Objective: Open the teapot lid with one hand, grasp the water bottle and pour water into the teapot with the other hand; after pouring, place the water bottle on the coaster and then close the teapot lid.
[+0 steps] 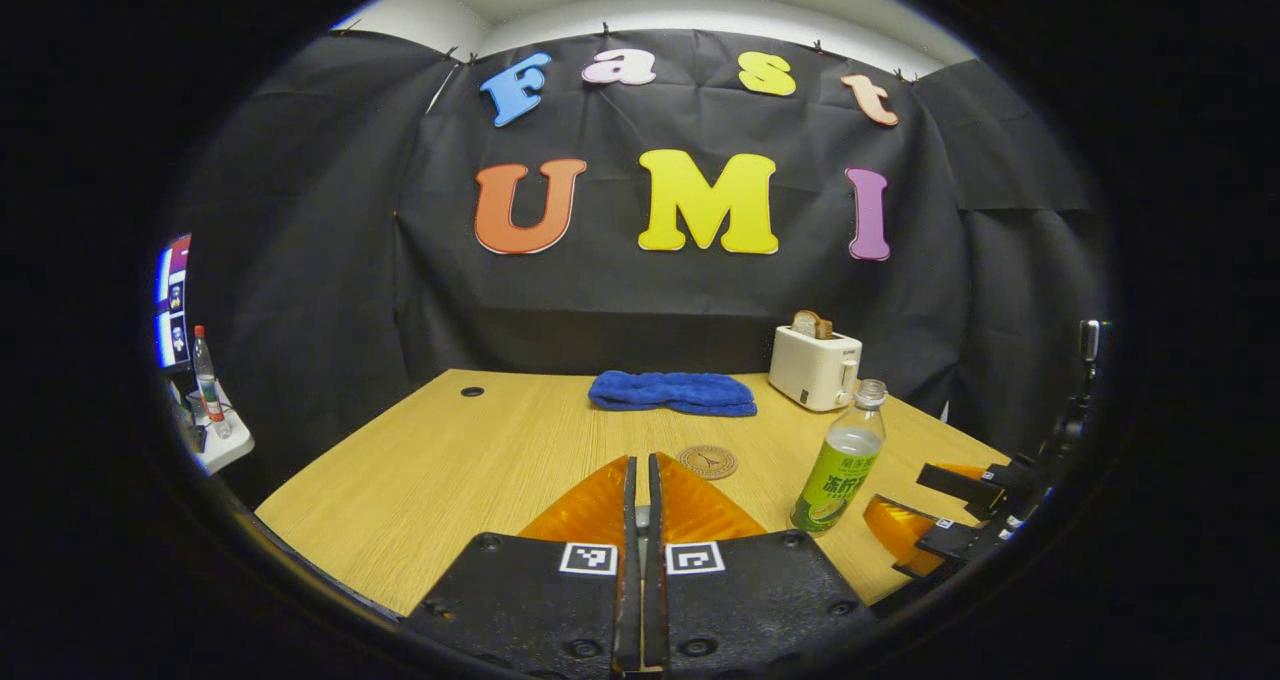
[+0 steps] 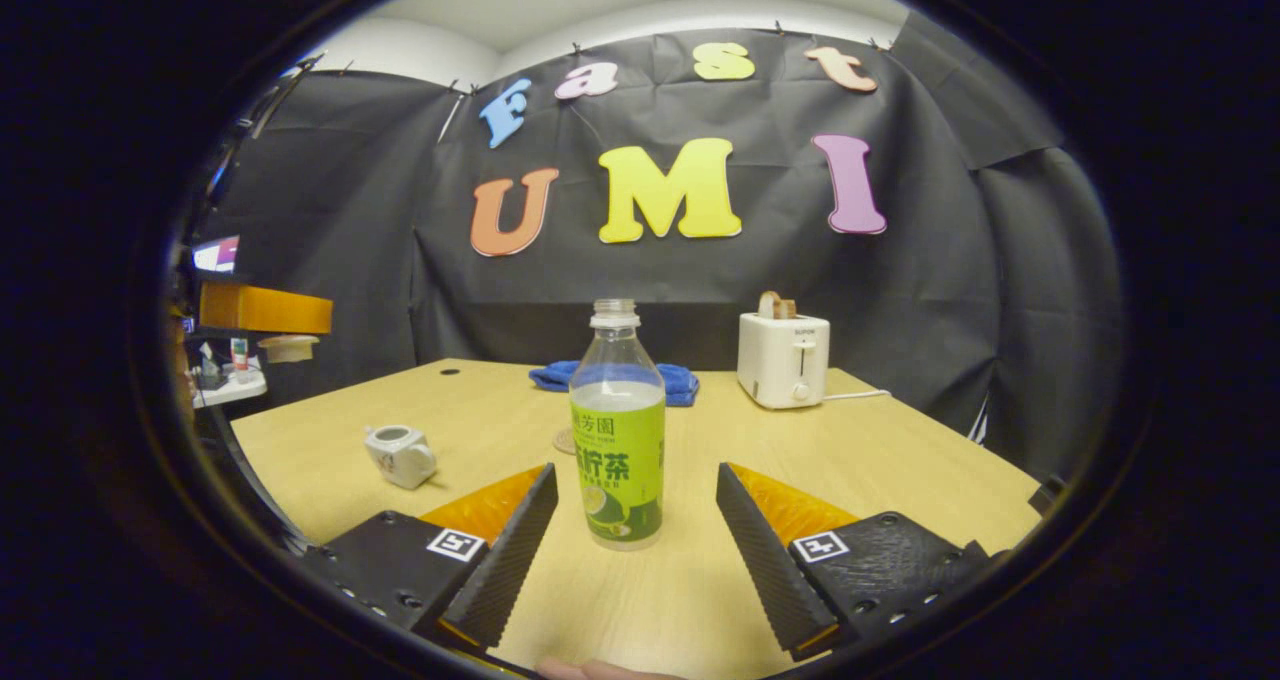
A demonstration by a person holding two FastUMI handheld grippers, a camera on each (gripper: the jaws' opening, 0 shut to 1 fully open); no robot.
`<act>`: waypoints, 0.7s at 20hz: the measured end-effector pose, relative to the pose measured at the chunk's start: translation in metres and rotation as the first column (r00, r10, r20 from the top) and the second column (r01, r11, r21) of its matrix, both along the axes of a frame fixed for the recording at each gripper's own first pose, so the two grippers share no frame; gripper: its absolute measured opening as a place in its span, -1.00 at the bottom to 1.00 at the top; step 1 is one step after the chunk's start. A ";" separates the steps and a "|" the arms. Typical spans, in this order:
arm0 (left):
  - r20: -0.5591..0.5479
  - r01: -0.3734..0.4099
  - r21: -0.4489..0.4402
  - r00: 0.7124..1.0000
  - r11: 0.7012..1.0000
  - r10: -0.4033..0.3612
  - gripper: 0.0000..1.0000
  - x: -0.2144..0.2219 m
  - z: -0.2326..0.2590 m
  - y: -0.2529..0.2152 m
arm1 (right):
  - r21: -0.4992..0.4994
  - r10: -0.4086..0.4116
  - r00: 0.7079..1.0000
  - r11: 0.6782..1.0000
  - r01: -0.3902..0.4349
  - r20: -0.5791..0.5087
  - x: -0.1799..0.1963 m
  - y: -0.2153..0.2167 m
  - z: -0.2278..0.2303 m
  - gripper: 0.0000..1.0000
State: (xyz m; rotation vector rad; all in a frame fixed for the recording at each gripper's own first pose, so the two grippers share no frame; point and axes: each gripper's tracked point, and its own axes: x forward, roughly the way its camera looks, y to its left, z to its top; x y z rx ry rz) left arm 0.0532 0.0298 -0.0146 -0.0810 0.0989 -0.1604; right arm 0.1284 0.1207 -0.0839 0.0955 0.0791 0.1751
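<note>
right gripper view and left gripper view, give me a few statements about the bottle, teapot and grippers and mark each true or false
1. The water bottle stands upright on the table. True.
2. The right gripper is shut on the bottle. False: its jaws stand open on either side of the bottle, not touching it.
3. The left gripper has its jaws together. True.
4. The bottle sits on the coaster. False: in the left gripper view the coaster lies bare, apart from the bottle.
5. The teapot is left of the bottle in the right gripper view. True.
6. The toaster is empty. False: a slice of bread sticks out of its top.
</note>
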 end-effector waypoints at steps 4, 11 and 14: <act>0.022 -0.002 -0.028 1.000 1.000 0.003 -0.92 -0.012 0.010 0.006 | 0.041 0.003 1.000 0.999 -0.004 0.029 0.024 0.015 0.006 0.92; 0.042 -0.002 -0.066 0.999 0.998 0.005 -0.93 -0.015 0.016 0.031 | 0.020 -0.062 0.997 0.998 0.063 -0.050 0.060 0.023 -0.014 0.89; 0.035 -0.005 -0.063 0.999 0.998 0.007 -0.93 -0.013 0.011 0.039 | -0.001 -0.089 0.995 0.996 0.090 -0.053 0.066 0.021 -0.016 0.56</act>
